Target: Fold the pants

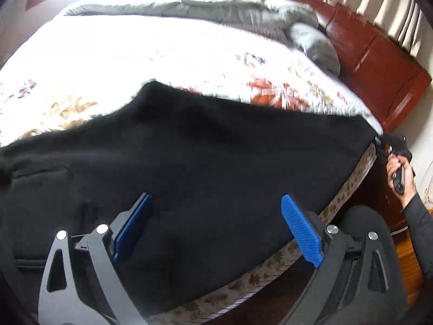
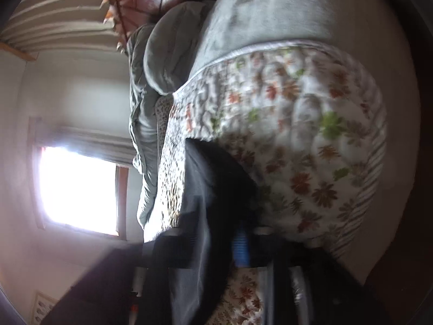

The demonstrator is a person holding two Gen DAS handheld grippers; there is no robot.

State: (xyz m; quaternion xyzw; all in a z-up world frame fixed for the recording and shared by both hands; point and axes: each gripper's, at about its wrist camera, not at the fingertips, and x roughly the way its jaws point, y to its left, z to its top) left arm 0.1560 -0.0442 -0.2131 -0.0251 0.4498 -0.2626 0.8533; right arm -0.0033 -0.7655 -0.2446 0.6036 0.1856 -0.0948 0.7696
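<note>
- Left gripper (image 1: pixel 216 227) gapes wide above the pants (image 1: pixel 189 162), gripping nothing.
- Right gripper (image 1: pixel 380 142) is clenched on the pants' end at the bed (image 1: pixel 162 54) corner (a hand (image 1: pixel 400 176) holds it).
- Pants lie spread along the bed's near edge, on a floral quilt (image 2: pixel 311 135); grey duvet (image 1: pixel 216 5) at the far edge.

One pair of black pants (image 1: pixel 205 162) lies on one bed (image 1: pixel 151 54). One floral quilt (image 1: pixel 173 62) covers the mattress, and one grey duvet (image 1: pixel 216 8) is bunched at the far end beside one grey pillow (image 1: pixel 315 46). Two grippers show: the left gripper (image 1: pixel 216 233) with two blue pads, and the right gripper (image 1: pixel 379 142), held in one hand (image 1: pixel 400 178). One window (image 2: pixel 78 187) is lit. One red-brown headboard (image 1: pixel 379 62) stands before one set of pleated curtains (image 1: pixel 379 2).
</note>
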